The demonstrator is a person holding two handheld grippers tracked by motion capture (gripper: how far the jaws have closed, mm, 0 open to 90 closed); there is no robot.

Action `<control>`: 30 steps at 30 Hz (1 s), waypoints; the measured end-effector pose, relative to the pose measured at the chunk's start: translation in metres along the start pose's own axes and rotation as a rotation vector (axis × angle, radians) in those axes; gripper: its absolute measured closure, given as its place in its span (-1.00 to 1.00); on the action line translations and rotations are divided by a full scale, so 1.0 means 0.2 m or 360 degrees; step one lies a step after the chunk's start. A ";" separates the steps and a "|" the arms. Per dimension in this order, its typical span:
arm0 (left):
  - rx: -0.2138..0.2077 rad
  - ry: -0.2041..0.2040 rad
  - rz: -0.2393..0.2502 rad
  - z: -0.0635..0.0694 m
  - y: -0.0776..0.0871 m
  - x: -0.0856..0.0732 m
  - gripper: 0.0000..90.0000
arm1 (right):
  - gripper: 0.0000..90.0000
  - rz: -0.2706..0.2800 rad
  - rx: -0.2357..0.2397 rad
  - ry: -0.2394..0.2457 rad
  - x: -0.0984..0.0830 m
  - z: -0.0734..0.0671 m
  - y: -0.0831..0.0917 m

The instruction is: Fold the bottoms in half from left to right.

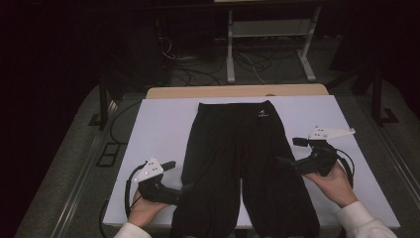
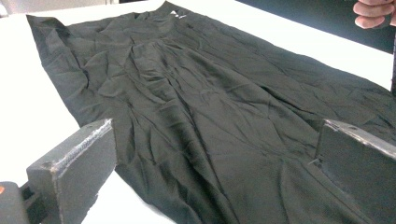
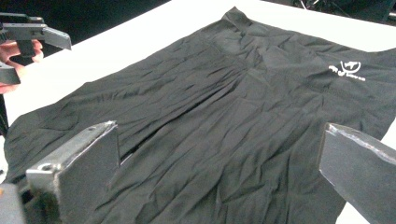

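White table carries black shorts laid flat, waistband at 12 o'clock, legs running over the near edge at 6. High view: left gripper sits at the shorts' 8 o'clock edge, right gripper at the 3 o'clock edge. Left gripper view: jaws spread wide, shorts between them, unpinched. Right gripper view: jaws spread likewise over the shorts; logo at 2 o'clock.

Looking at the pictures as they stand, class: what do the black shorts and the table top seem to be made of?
The black shorts: thin woven or knit cloth, matt, judging by the many fine creases and the limp way they lie; the fibre cannot be told. The table top: a smooth, hard white sheet, perhaps laminate or coated board, flat and even, with a wood-coloured edge at the far side.
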State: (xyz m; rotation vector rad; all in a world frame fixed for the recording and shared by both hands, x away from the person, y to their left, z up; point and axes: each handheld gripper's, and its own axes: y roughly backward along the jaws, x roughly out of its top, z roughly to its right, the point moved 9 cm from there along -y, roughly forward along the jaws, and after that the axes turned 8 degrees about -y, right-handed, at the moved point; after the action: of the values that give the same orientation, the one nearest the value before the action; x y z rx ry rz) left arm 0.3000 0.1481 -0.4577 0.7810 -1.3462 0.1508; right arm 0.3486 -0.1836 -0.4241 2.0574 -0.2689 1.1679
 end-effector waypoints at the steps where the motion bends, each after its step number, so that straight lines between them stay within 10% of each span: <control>1: 0.0001 0.0001 0.0000 0.00 0.00 0.00 -1.00 | -1.00 -0.0004 -0.0001 0.0005 0.01 0.00 -0.01; 30: -0.0004 0.0000 -0.0005 0.00 0.00 0.00 -1.00 | -1.00 -0.0055 0.0032 0.0049 0.20 -0.03 -0.22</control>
State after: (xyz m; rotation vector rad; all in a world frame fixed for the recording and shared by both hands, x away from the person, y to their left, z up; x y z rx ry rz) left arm 0.3004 0.1481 -0.4586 0.7809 -1.3447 0.1463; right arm 0.3890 -0.1425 -0.4116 2.0519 -0.2070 1.1848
